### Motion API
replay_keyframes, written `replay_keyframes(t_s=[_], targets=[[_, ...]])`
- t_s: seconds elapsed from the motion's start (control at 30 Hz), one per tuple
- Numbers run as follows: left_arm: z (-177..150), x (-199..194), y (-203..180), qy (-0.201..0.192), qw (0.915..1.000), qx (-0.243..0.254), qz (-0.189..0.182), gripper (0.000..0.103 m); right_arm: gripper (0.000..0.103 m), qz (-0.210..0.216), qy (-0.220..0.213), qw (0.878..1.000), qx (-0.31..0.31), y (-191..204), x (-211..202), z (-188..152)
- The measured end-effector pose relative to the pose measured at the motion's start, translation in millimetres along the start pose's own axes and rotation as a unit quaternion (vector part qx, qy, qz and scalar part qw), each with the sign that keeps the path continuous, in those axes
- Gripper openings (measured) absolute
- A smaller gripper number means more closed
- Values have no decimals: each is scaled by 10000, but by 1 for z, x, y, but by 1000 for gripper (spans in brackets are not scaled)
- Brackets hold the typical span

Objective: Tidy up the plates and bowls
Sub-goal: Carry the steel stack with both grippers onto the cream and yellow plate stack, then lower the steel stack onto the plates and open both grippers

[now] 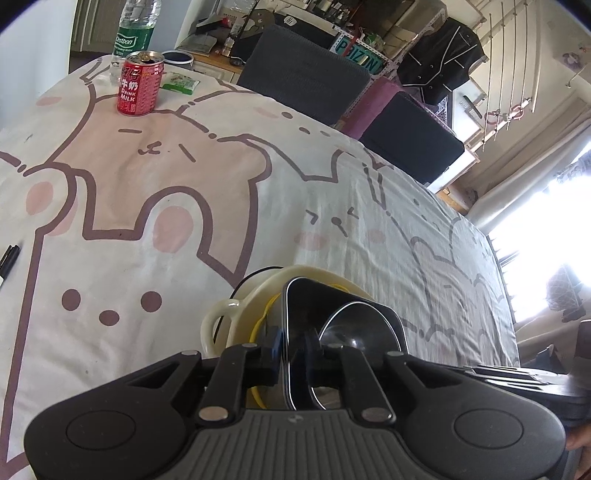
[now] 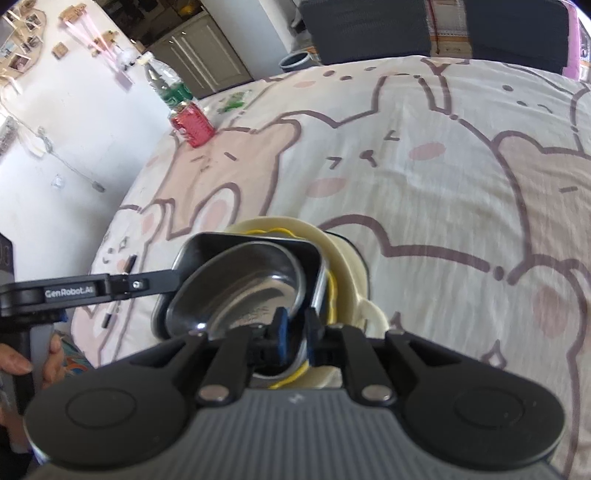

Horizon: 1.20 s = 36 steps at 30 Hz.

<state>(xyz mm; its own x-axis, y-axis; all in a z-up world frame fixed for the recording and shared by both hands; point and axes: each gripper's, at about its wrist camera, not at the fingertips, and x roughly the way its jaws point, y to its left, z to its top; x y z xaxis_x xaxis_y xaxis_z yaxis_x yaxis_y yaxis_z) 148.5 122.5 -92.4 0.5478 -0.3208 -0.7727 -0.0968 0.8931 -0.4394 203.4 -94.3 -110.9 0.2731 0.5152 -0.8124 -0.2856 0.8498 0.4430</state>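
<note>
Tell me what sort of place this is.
Most likely a lived-in home, a dining or living room. A table wears a cartoon bear tablecloth with a red milk can and water bottle on it, upholstered chairs stand behind, and a black jacket hangs near the bright window.

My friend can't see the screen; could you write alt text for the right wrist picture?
A black claw pinches the rim of a shiny metal dish stacked in a cream bowl, while a second claw grips the dish from the left. They sit on a cartoon-animal tablecloth, with a red can and water bottle farther back.
</note>
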Motion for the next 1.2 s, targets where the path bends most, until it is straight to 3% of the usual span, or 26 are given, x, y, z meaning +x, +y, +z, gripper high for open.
replay_keyframes(t_s=[0.07, 0.23, 0.47, 0.77, 1.13, 1.2], targets=[[0, 0, 0, 0, 10000, 0, -3, 13, 12, 223, -14, 9997, -78, 4, -1, -1], [-1, 2, 1, 39, 10000, 39, -6, 13, 12, 59, -12, 9995, -315, 14, 0, -2], [-2, 8, 0, 128, 9996, 201, 126, 13, 14, -283, -120, 9995, -33, 2, -3, 1], [-3, 9, -1, 157, 9995, 225, 153, 13, 20, -165, 119, 9996, 213, -5, 10, 3], [-4, 13, -1, 230, 9991, 283, 221, 13, 21, -58, 35, 9998, 177, -3, 2, 2], [-4, 13, -1, 239, 9991, 254, 233, 20, 21, -79, 38, 9998, 172, -2, 2, 2]])
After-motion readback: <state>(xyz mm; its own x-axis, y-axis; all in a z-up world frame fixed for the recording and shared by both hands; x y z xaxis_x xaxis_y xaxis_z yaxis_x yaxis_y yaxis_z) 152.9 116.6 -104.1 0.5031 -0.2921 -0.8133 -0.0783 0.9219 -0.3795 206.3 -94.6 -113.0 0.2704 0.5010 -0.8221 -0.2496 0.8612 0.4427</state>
